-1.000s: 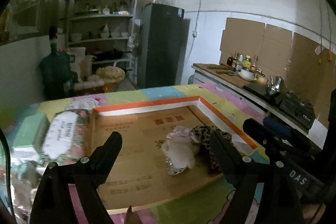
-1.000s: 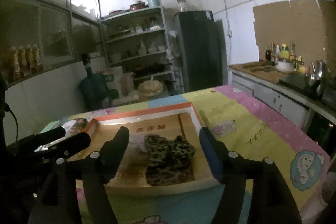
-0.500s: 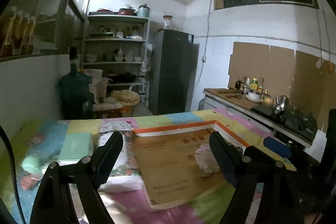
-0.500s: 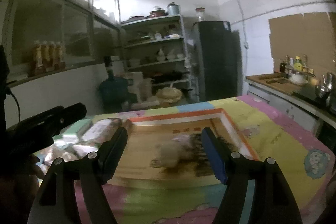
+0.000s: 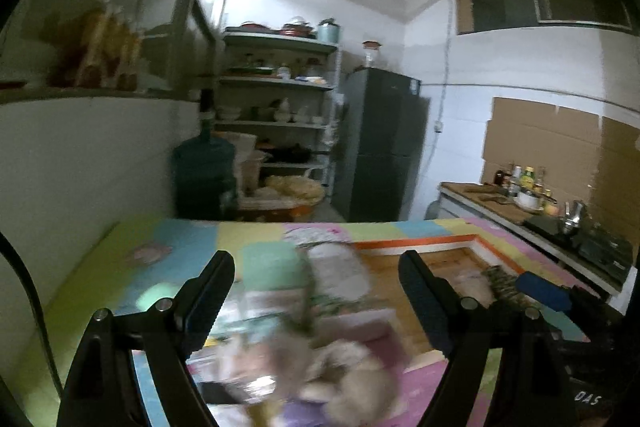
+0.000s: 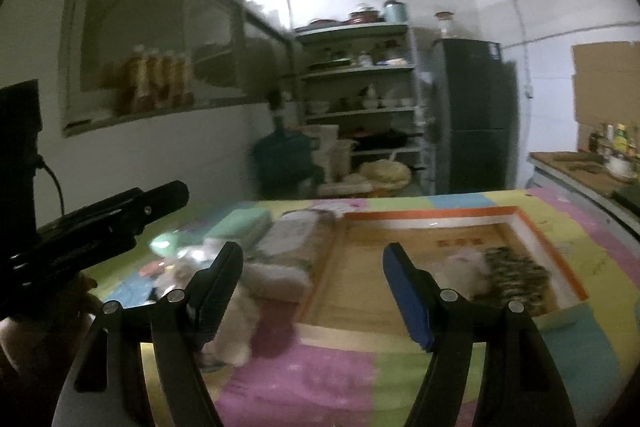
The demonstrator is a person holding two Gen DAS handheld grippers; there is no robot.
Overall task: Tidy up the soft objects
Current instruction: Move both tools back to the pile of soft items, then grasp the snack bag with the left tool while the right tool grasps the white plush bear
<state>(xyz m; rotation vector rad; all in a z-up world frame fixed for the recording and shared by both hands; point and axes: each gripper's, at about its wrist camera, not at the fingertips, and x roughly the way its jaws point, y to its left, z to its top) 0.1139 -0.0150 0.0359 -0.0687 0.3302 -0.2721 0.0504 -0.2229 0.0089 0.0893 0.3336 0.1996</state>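
Both tongs stand wide with nothing between their pads: the left tongs (image 5: 316, 277) hang above a blurred heap of soft things (image 5: 352, 367) at the near left part of the counter (image 6: 320, 379), and the right tongs (image 6: 312, 267) hover over the bare pink and green patches along the near edge. That near strip is the clearest room; the left tongs show in the right view as a dark bar over the left side, a hand (image 6: 44, 339) under them. Just past the right tongs' left pad lies a pale fluffy toy (image 6: 256, 291), beside the shallow wooden tray (image 6: 444, 218). Inside the tray, toward its right wall, a whitish fluffy piece (image 6: 464, 263) touches a leopard-print cloth (image 6: 514, 277); the tray's left half is bare board. Left of the tray, near the far edge, lie a printed roll (image 6: 300, 235) and a mint-green box (image 6: 240, 223). Beyond the far edge stand a water jug (image 5: 204, 171), shelves (image 5: 276, 95) and a dark fridge (image 5: 380, 147).
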